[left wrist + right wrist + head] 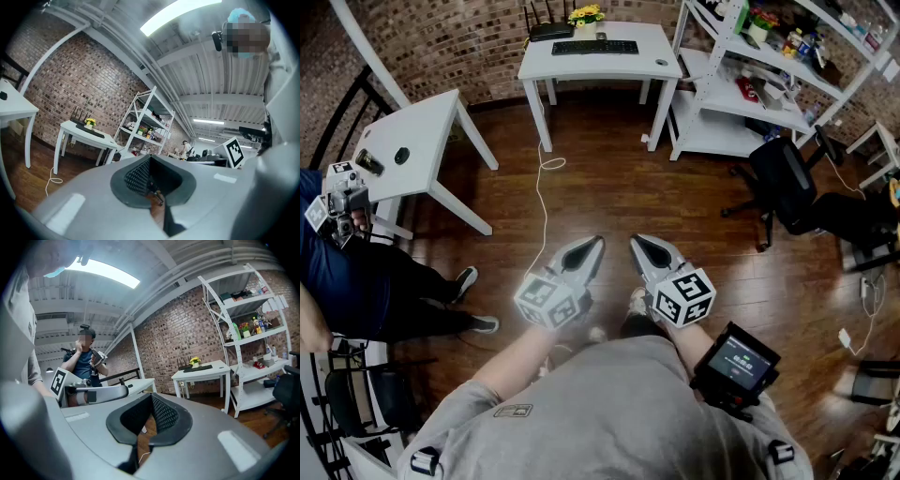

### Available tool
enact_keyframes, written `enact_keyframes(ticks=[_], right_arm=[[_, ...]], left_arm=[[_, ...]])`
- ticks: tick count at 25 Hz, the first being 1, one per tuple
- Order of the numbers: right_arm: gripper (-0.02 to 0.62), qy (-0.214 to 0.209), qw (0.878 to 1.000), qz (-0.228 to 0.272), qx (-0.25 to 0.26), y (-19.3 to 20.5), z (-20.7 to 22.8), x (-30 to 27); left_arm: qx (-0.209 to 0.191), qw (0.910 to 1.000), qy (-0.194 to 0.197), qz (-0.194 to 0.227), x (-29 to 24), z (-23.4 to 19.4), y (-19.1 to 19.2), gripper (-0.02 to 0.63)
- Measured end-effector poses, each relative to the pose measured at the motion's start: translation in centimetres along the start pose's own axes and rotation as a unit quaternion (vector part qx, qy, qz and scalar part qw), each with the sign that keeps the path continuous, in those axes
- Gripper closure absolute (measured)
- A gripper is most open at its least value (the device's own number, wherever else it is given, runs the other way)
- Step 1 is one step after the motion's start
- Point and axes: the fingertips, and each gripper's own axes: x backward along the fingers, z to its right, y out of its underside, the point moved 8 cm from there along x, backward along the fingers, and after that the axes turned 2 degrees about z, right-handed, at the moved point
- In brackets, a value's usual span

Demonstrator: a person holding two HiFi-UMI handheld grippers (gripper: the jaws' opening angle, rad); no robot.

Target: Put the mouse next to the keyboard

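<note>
The left gripper (596,246) and right gripper (637,244) are hovering above the floor (609,187), jaws together and empty, far from the keyboard (594,46).

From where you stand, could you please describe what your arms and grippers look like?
The left gripper and right gripper are pale grey tapered shells with dark textured pads, each carrying a cube of black-and-white markers. I wear a grey short-sleeved T-shirt, with a black screened device on my right forearm.
</note>
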Motion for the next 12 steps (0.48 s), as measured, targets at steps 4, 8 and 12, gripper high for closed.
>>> enact_keyframes(ticks=[4,8,12], right_arm=[[0.584,-0.004,1.000,0.002,0.000,-0.2,1.2,-1.7],[0.584,-0.013,1.000,0.005,-0.002,-1.2,4.0,-4.0],[0.584,-0.023,1.000,0.011,-0.002,-2.7,8.0,-7.3]], left_arm=[[-0.006,1.0000,0.001,0.000,-1.3,-1.6,0.1,0.606],[-0.013,0.9999,-0.002,0.000,-4.3,-3.2,-0.6,0.606],[-0.025,0.9996,-0.011,0.002,-8.7,-5.8,-1.8,0.606]])
